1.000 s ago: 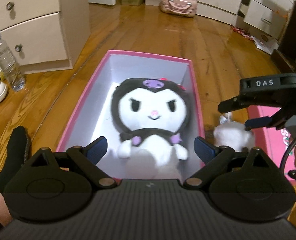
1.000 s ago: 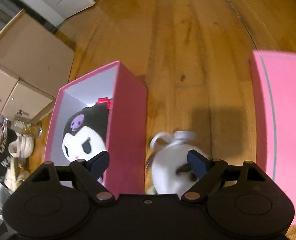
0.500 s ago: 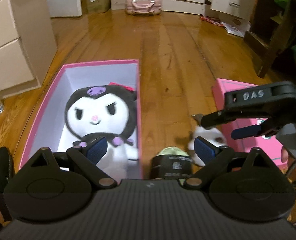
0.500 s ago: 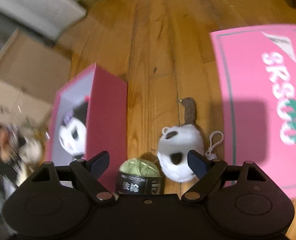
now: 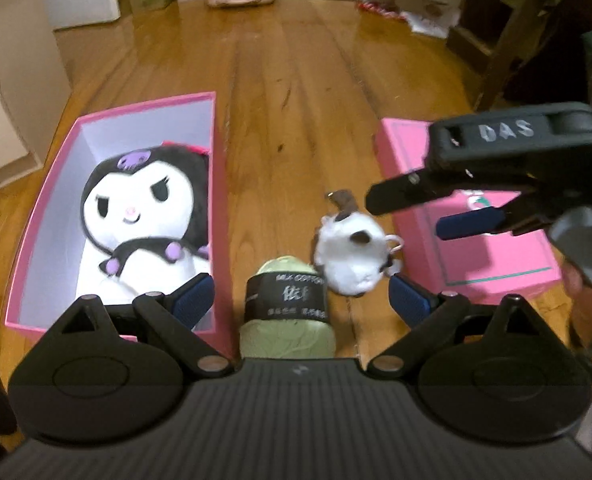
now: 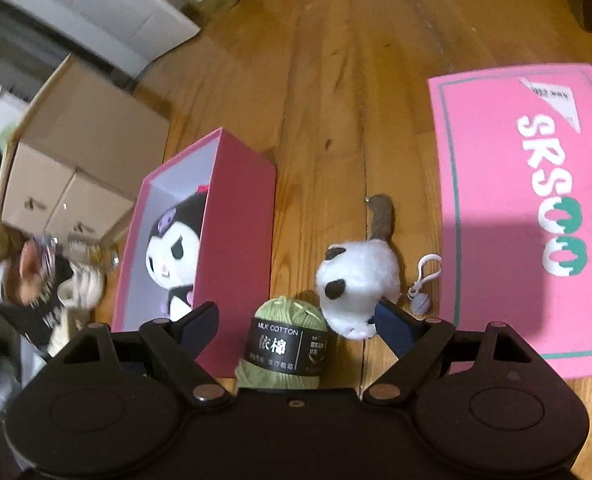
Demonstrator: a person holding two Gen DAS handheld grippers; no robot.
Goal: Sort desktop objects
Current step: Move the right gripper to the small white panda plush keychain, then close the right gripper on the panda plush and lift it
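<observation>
While both grippers hang above the wooden floor (image 5: 296, 80) with fingers spread wide and nothing between them, two loose things wait between the open pink box (image 5: 216, 200) and the flat pink lid (image 6: 495, 208). The green yarn ball (image 5: 286, 300) lies just beside the box's wall, banded by a black paper label; touching its far side sits the small white plush (image 6: 355, 284), with a brown tail and a plastic keyring clip (image 6: 425, 276) trailing toward the lid. A large black-and-white doll (image 5: 144, 216) already lies in the box.

The left gripper (image 5: 301, 298) frames the yarn; the right gripper (image 6: 296, 320) looks down on both, one pad close against the plush — touching or not, I cannot tell. Both things look light and soft, likely to squash rather than slip. For the yarn, a hold across the labelled middle seems firmest — loose strands at the ends could snag. The plush should take a pinch across its round body, not by the tail or clip.
</observation>
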